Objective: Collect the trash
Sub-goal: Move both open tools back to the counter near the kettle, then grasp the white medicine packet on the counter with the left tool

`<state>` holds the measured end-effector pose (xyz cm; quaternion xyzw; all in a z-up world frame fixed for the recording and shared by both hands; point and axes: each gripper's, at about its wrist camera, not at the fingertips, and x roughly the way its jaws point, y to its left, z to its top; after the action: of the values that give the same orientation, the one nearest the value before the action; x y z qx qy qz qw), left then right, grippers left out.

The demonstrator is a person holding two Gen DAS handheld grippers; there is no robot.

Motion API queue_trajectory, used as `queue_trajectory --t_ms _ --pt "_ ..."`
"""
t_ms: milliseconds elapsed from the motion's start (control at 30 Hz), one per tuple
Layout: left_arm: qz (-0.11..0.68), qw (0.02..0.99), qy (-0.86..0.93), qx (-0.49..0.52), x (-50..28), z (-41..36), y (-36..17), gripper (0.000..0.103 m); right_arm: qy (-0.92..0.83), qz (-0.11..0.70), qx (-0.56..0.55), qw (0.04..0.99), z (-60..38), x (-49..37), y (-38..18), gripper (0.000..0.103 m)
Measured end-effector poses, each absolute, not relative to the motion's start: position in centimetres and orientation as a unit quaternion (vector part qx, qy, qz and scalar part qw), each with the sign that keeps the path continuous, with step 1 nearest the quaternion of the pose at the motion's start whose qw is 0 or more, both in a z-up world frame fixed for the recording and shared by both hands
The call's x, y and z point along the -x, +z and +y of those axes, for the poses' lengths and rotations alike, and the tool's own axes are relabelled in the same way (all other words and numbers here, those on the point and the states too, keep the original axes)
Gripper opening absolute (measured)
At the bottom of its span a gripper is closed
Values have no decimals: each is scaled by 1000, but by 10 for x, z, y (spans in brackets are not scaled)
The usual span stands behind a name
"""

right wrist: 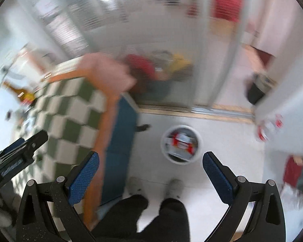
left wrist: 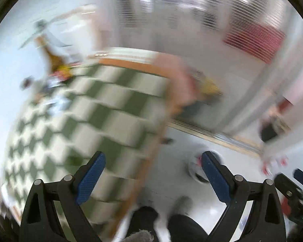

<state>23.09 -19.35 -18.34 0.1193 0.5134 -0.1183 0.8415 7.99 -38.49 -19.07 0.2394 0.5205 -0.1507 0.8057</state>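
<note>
A: Jaws?
B: Both my grippers, left [left wrist: 153, 173] & right [right wrist: 151, 173], are spread wide and hold nothing.
A: Trash?
B: White bin [right wrist: 180, 144] on the floor, just ahead between the R fingers, w/ red-white wrappers [right wrist: 181, 143] inside. Beyond it the checkered tablecloth [left wrist: 103, 109] carries blurry litter at its far edge.

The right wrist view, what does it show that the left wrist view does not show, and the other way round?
Only the right wrist view shows inside the white bin on the floor, with red and white trash in it, and the blue side panel below the table edge. Only the left wrist view shows most of the green checked tablecloth; there the bin is half hidden behind a finger. Both views are blurred and show the brown bottle on the table, the person's dark trousers, and both grippers, left and right, open and empty.
</note>
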Motion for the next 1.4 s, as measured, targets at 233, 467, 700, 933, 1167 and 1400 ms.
queue_trajectory --t_ms 233,467,700,933,1167,1400 --pt "553 826 60 -94 -292 3 -222 103 16 571 -197 797 -205 -226 -219 103" --pt "621 761 183 -42 -286 144 -286 103 100 630 -141 757 -58 -307 -292 91" --pt "648 737 191 -11 -285 178 -313 103 102 638 -70 760 -9 -318 -319 26" --pt "637 762 111 35 -373 163 -310 103 69 607 -132 781 -49 -353 -303 17" --pt "622 769 25 148 -505 157 -329 101 -2 578 -182 795 -113 -418 -309 17" --pt "610 781 11 131 -552 145 -340 25 -34 562 -210 799 -147 -448 -313 17"
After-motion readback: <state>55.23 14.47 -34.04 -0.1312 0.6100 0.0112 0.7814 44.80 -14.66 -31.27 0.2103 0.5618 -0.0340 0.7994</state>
